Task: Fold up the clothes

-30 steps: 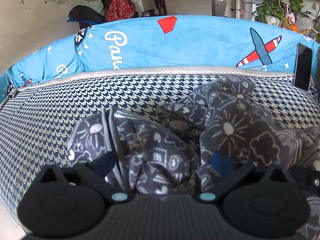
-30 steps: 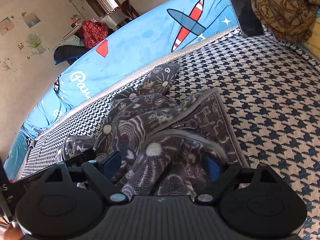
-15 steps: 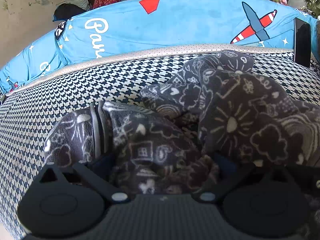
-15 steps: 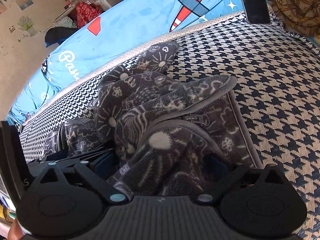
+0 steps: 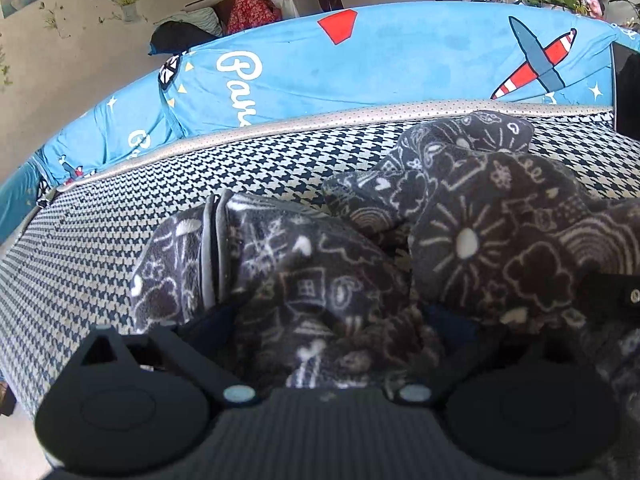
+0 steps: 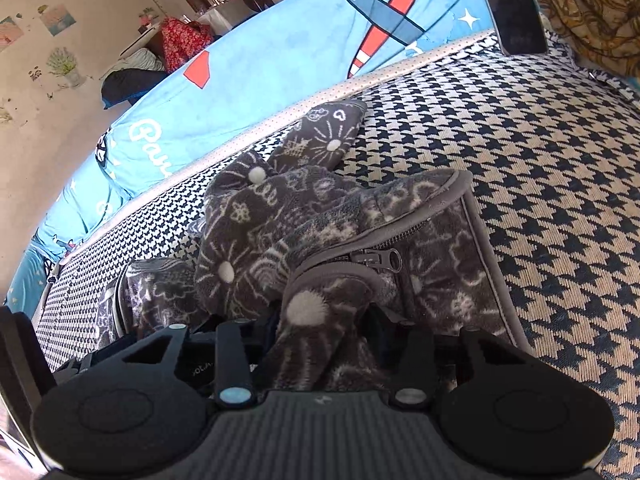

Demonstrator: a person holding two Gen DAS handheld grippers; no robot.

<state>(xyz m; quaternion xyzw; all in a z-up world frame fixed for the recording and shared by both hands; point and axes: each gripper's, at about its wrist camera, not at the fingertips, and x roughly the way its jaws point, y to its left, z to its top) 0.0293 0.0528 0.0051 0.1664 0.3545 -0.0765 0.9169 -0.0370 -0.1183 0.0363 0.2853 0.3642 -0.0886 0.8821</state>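
A dark grey fleece garment [image 5: 480,240] with white doodle print lies crumpled on the houndstooth sofa seat [image 5: 100,240]. My left gripper [image 5: 328,320] is pushed into its near left part. The jaws stand wide, with a bulge of fleece between them. In the right wrist view the same garment [image 6: 280,216] shows its grey binding and a zipper pull [image 6: 384,258]. My right gripper [image 6: 324,324] is closing, and its narrowed jaws pinch a fold of fleece just below the zipper.
A blue airplane-print blanket [image 5: 360,72] covers the sofa back. A dark flat slab [image 6: 512,4] leans against it at the far right, beside a brown patterned cloth [image 6: 592,8]. Bare houndstooth seat [image 6: 560,160] stretches to the right of the garment.
The right gripper's jaws have drawn in from wide apart onto the fleece fold. The left gripper has sunk a little deeper into the garment, jaws still wide.
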